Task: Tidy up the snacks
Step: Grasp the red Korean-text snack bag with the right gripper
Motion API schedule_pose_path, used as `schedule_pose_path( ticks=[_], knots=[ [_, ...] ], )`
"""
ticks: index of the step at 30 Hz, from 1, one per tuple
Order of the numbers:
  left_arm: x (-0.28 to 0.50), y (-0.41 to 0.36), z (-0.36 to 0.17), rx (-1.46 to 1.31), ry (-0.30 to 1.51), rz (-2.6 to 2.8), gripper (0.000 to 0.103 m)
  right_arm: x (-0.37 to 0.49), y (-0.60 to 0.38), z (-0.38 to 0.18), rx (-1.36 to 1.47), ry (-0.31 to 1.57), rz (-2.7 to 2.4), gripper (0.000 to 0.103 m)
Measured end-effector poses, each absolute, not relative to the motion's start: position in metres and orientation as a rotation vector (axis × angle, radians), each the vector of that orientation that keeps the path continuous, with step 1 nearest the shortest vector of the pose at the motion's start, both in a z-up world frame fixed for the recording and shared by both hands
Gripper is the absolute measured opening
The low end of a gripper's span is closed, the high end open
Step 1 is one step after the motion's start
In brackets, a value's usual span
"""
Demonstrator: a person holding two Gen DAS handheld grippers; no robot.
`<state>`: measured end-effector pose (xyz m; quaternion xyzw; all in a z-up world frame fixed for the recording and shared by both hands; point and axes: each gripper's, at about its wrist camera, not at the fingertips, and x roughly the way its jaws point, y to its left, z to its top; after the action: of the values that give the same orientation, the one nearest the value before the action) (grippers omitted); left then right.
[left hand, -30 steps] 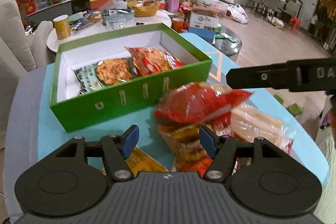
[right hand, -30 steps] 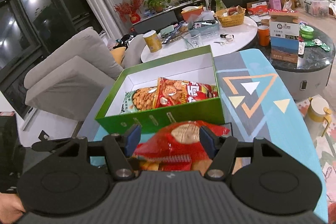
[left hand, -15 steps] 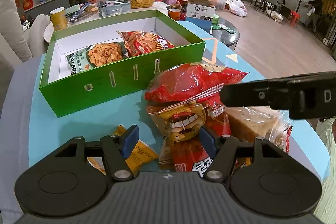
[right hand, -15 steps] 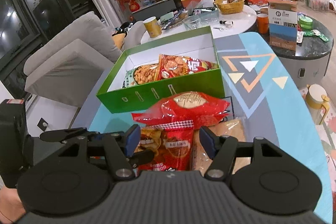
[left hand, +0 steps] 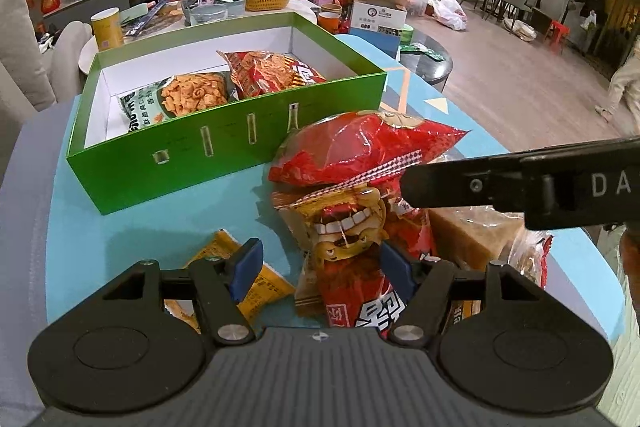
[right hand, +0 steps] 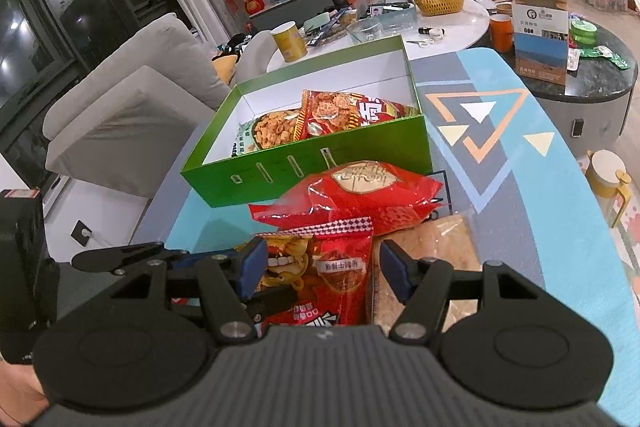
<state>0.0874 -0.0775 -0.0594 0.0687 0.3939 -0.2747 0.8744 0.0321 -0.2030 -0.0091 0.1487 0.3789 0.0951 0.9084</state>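
Observation:
A green box (left hand: 224, 151) (right hand: 320, 163) stands open on the blue table, with a green snack bag (left hand: 180, 99) and a red snack bag (left hand: 272, 71) inside. In front of it lies a pile: a puffy red bag (left hand: 360, 143) (right hand: 360, 195), a red bag with a cartoon face (left hand: 348, 227) (right hand: 324, 279), a clear bread pack (left hand: 472, 231) (right hand: 432, 259) and a yellow packet (left hand: 240, 279). My left gripper (left hand: 320, 271) is open above the cartoon bag. My right gripper (right hand: 320, 271) is open above the same bag, and shows as a black bar in the left wrist view (left hand: 520, 183).
A white round table (right hand: 440, 23) behind the box holds a yellow tin (right hand: 288, 41), a wicker basket (right hand: 438, 1) and clutter. A dark side table (right hand: 600, 75) with a carton is at the right. A grey sofa (right hand: 132, 99) is at the left.
Both grippers have drawn back from the box toward the near edge of the table, so more of the snack pile shows. Both stay open and empty.

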Motion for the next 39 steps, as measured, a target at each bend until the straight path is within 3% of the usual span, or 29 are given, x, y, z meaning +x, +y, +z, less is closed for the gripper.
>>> schedule_pose_path(
  ticks=[23, 27, 39],
  knots=[
    [0.083, -0.088, -0.069, 0.134, 0.834, -0.627, 0.066, 0.046, -0.197, -0.029, 0.346, 0.834, 0.208, 0.063],
    [0.081, -0.087, -0.068, 0.114, 0.824, -0.667, 0.050, 0.050, -0.191, -0.030, 0.334, 0.834, 0.208, 0.063],
    [0.064, -0.066, -0.034, 0.135, 0.735, -0.641, 0.045, 0.042, -0.173, -0.005, 0.318, 0.758, 0.250, 0.062]
  ],
)
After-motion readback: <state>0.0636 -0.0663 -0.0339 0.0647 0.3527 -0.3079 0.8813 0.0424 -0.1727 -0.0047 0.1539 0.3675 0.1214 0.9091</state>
